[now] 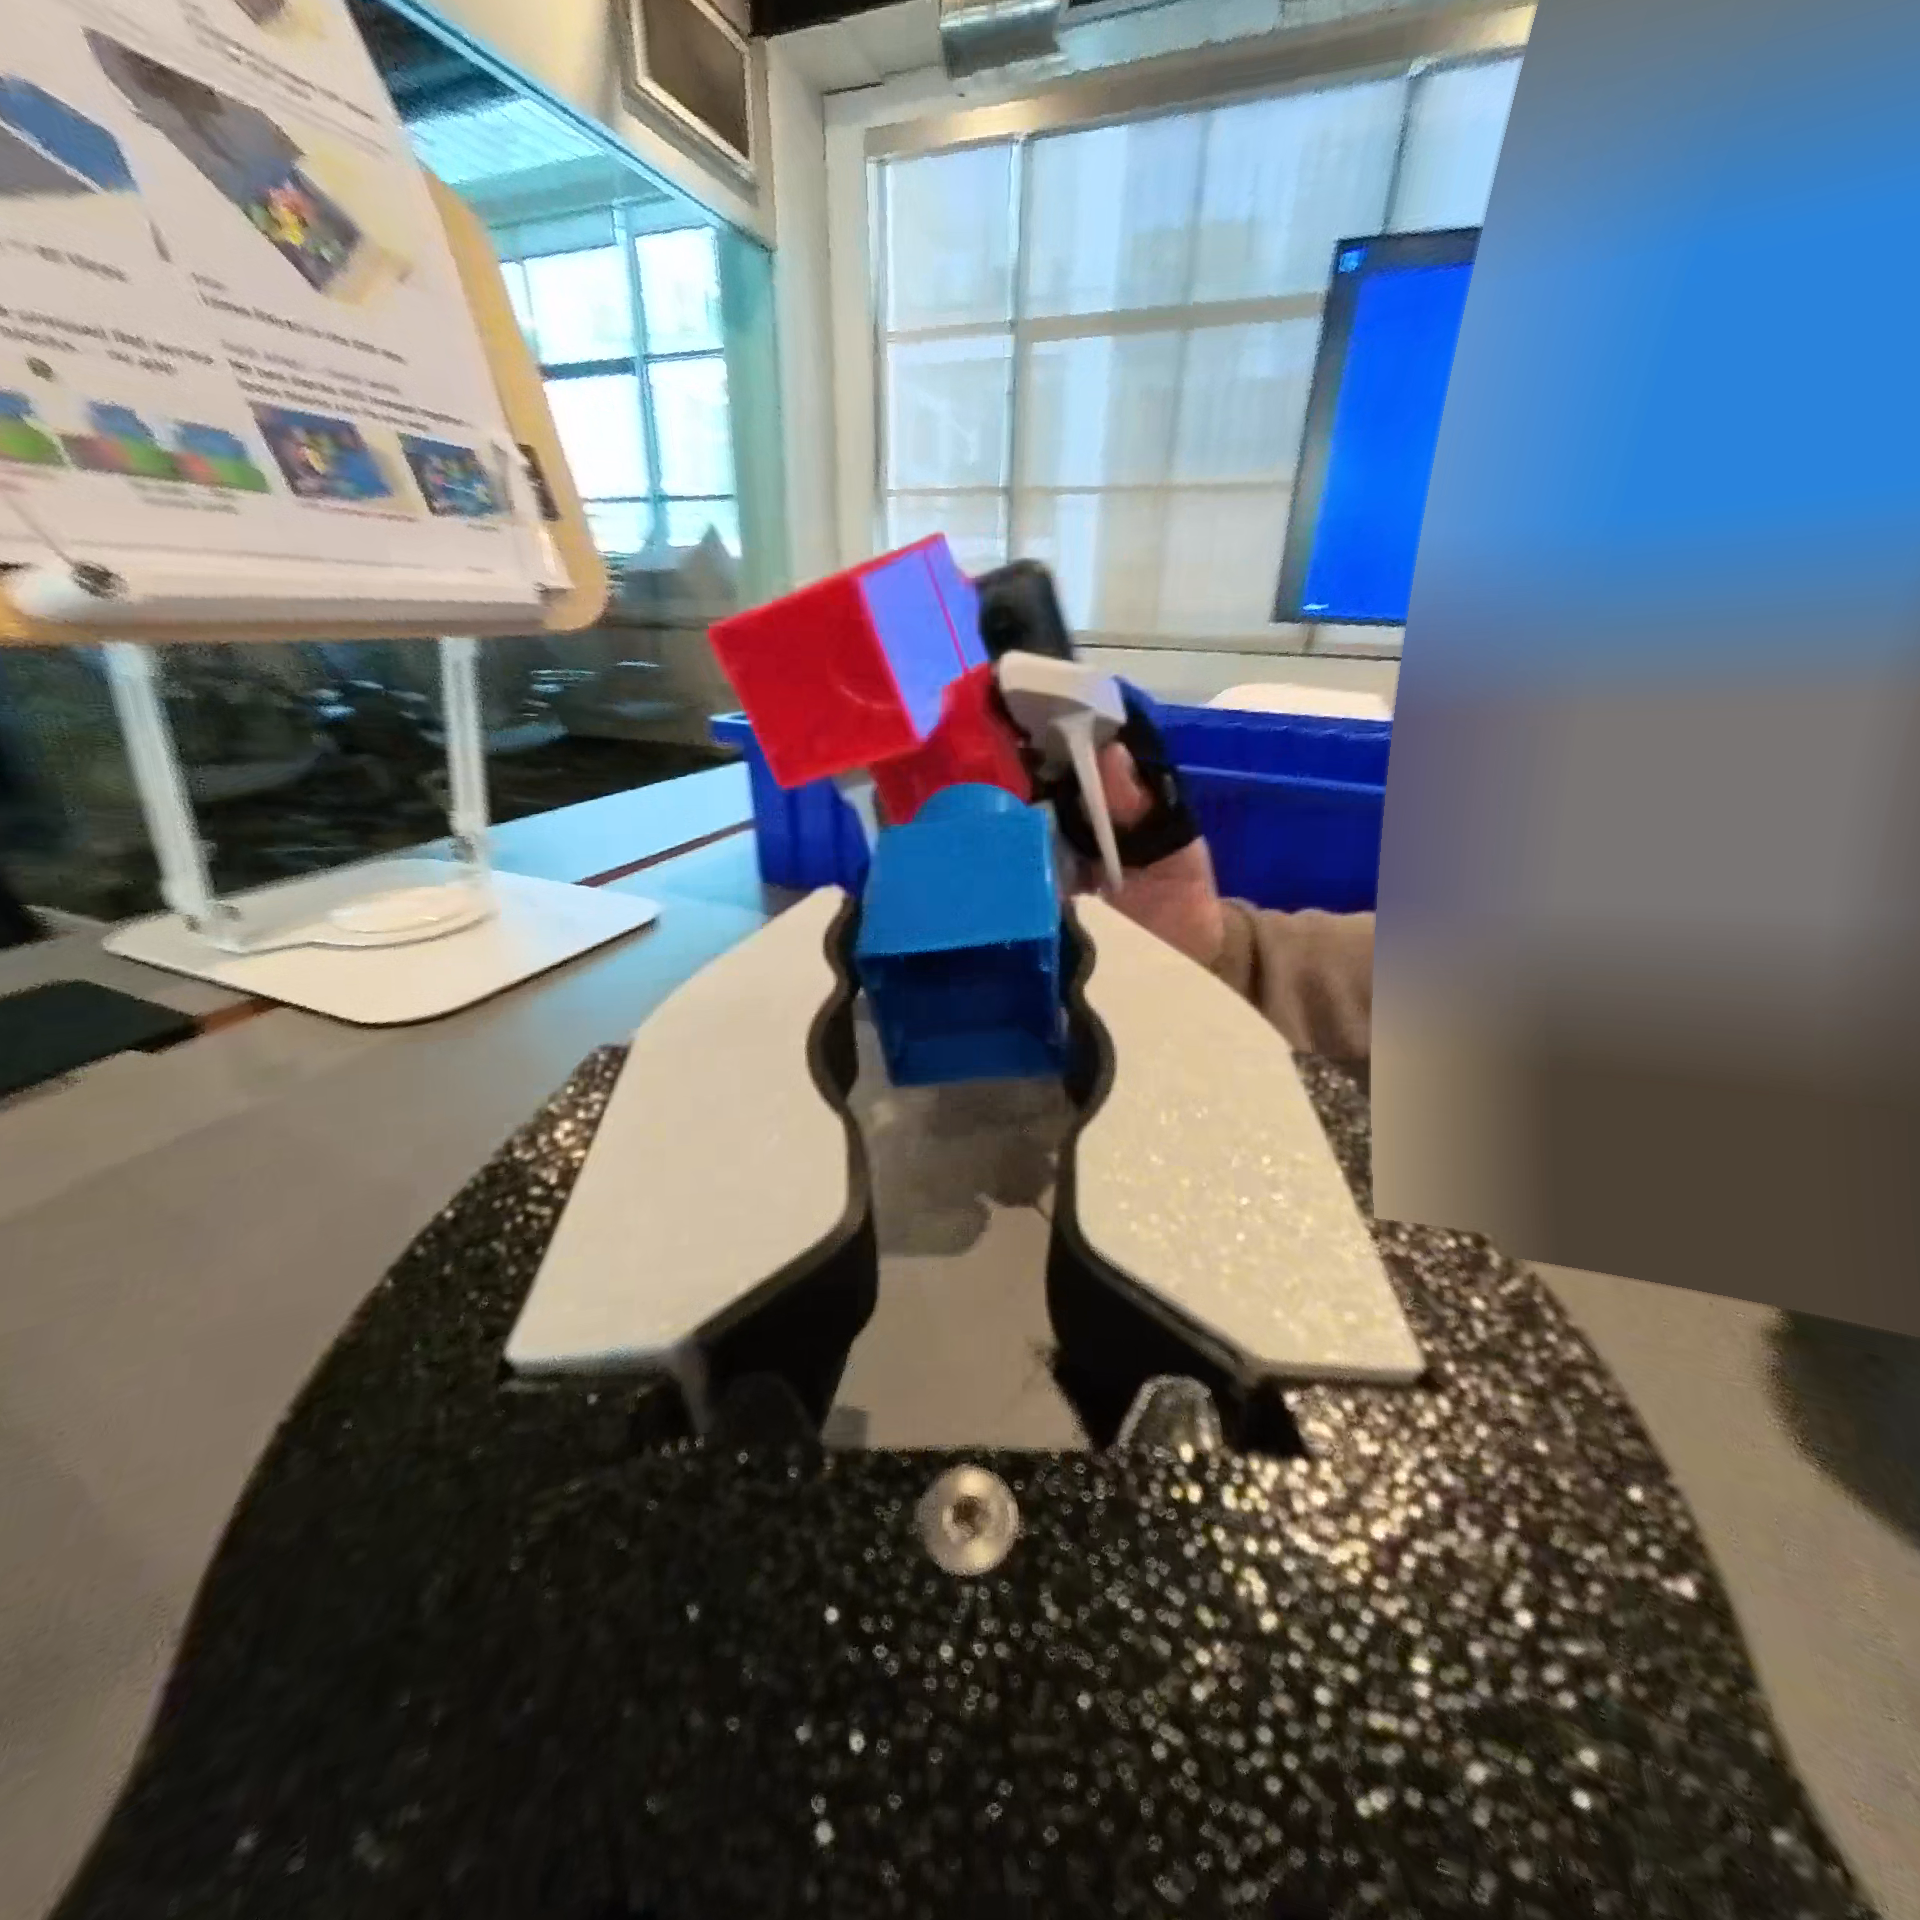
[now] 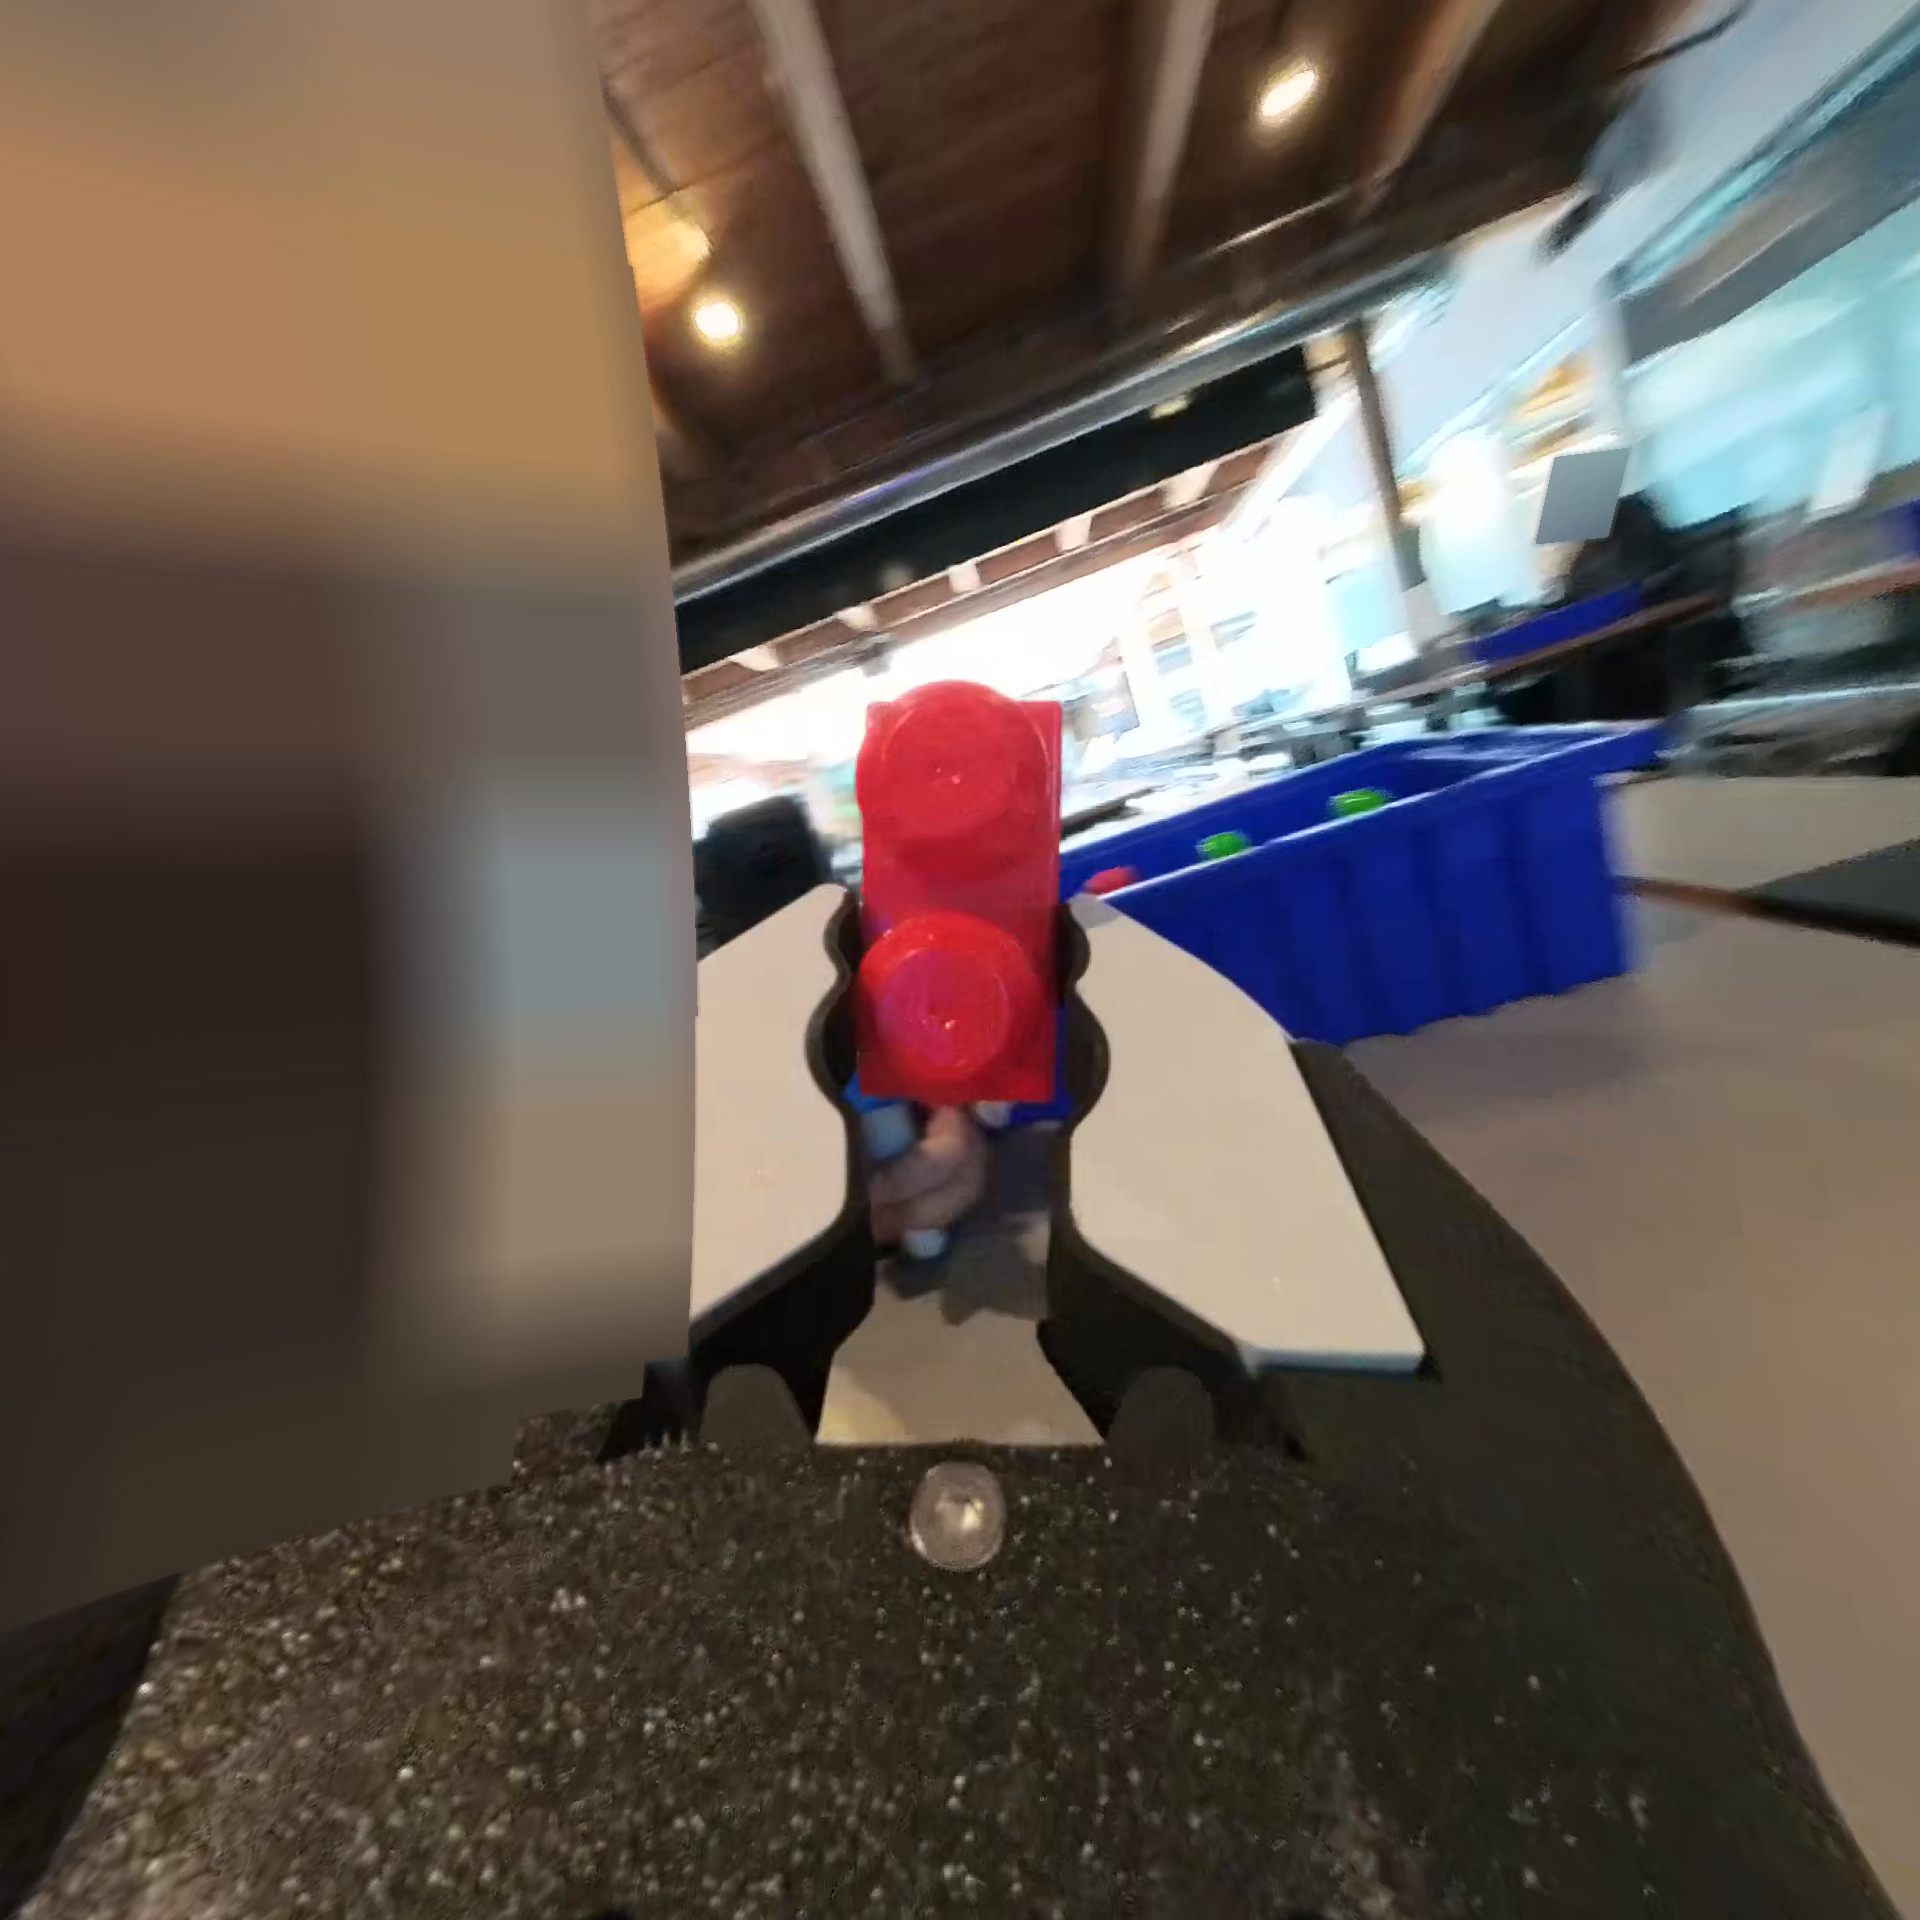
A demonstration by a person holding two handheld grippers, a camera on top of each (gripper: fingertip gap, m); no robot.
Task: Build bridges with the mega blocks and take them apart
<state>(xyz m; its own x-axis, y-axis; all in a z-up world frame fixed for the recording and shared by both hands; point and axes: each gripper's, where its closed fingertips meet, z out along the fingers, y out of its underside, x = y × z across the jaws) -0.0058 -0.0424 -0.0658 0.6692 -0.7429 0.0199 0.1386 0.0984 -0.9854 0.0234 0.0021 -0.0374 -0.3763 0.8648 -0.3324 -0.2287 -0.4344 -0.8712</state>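
Mega blocks: hollow glossy blue block (image 1: 961,951) clamped in left gripper (image 1: 958,925); two-studded red block (image 2: 958,904) pinched by right gripper (image 2: 961,971), seemingly joined.

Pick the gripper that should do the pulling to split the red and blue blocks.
Right, probably. The right gripper clamps the red block at the free end; the left gripper is shut on the blue block, low near the table, suited to anchoring.

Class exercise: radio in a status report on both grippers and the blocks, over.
Left gripper shut on blue block. Right gripper shut on red block. Both blocks held in the air, above the table. Blue bin behind, nothing in the way.
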